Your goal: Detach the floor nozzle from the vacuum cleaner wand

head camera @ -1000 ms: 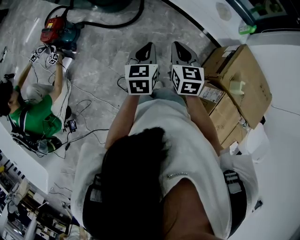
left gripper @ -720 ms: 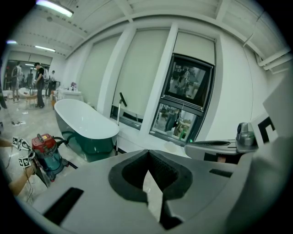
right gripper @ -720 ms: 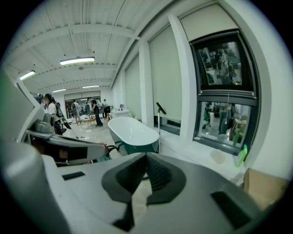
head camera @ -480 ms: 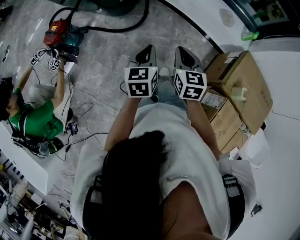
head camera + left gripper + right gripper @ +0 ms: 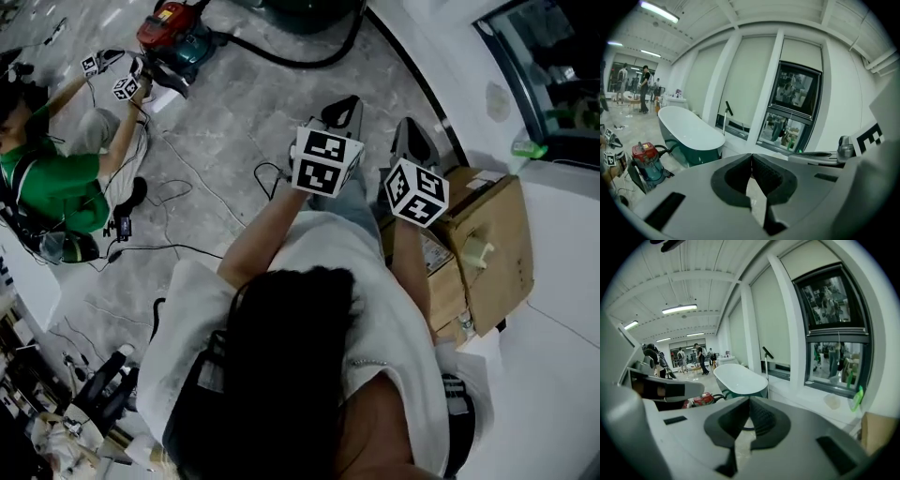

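**APPROACH STAGE: BOTH GRIPPERS EMPTY, VACUUM NOT YET REACHED**

1. Finger state. The pads of your left gripper [image 5: 751, 156] are pressed together with nothing between them. The right gripper [image 5: 749, 400] is the same: pads meeting, empty. Both are held out in front of your chest, side by side and angled down.

2. Location of the work. The red and teal vacuum canister [image 5: 172, 36] stands on the grey floor [image 5: 234, 122], well apart from both grippers, ahead and to your left. Its black hose [image 5: 291, 58] curves away toward the base of the white bathtub [image 5: 689, 133]. The wand and the floor nozzle cannot be made out with confidence; they probably lie beside the canister, but no view confirms it.

3. Step in hand. Judged from this layout, the task has not begun and you are closing the distance. The next move calls for walking to the canister, finding the joint between wand and nozzle, and parting both sets of fingers before you reach in, most likely one gripper on each side of the joint.

4. Edges and clearance.
   - A cardboard box [image 5: 487, 244] sits just beside your right arm; keep that elbow in.
   - Loose cables [image 5: 178, 183] trail across the floor on your path.
   - A seated person in green [image 5: 52, 183] reaches toward the canister; approach from the open floor on the hose side.
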Demonstrator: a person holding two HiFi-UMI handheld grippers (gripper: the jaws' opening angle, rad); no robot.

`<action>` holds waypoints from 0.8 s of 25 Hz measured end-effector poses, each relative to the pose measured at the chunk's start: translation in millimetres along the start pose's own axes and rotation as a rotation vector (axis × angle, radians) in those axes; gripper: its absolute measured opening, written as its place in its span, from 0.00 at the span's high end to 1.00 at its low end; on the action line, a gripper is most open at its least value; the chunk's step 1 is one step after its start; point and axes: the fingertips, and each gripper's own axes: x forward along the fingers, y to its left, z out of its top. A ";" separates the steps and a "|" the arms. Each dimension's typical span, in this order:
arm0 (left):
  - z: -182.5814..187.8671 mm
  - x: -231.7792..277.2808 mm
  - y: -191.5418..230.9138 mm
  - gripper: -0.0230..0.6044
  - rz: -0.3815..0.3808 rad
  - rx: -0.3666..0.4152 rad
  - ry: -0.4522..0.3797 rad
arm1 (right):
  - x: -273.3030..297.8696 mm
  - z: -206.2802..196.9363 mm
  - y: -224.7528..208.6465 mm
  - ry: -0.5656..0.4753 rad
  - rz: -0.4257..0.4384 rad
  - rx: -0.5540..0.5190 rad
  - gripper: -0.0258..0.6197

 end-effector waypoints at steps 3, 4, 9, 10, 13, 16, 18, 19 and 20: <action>3.0 3.7 9.0 0.96 0.003 0.000 -0.006 | 13.1 5.6 5.2 0.002 0.014 -0.013 0.94; 4.0 5.5 11.1 0.96 0.005 -0.004 -0.009 | 17.0 8.2 4.9 0.000 0.017 -0.014 0.94; 16.7 24.9 20.9 0.96 0.007 -0.027 -0.016 | 42.9 27.8 -2.7 -0.016 0.030 -0.012 0.94; 20.0 30.6 22.5 0.96 0.006 -0.025 -0.014 | 48.6 31.6 -5.1 -0.017 0.027 -0.015 0.94; 36.0 51.4 30.1 0.96 0.012 -0.028 -0.019 | 71.2 43.5 -14.2 -0.005 0.020 -0.011 0.94; 54.7 73.4 31.7 0.96 0.029 -0.030 -0.029 | 93.9 57.0 -31.5 0.022 0.019 -0.035 0.94; 66.3 89.7 25.1 0.96 0.037 -0.024 -0.040 | 104.2 66.0 -49.6 0.024 0.015 -0.050 0.94; 70.3 97.7 20.8 0.96 0.039 -0.018 -0.041 | 108.2 69.6 -58.5 0.024 0.014 -0.051 0.94; 73.2 105.1 16.6 0.96 0.040 -0.012 -0.039 | 111.6 72.7 -66.3 0.024 0.015 -0.050 0.94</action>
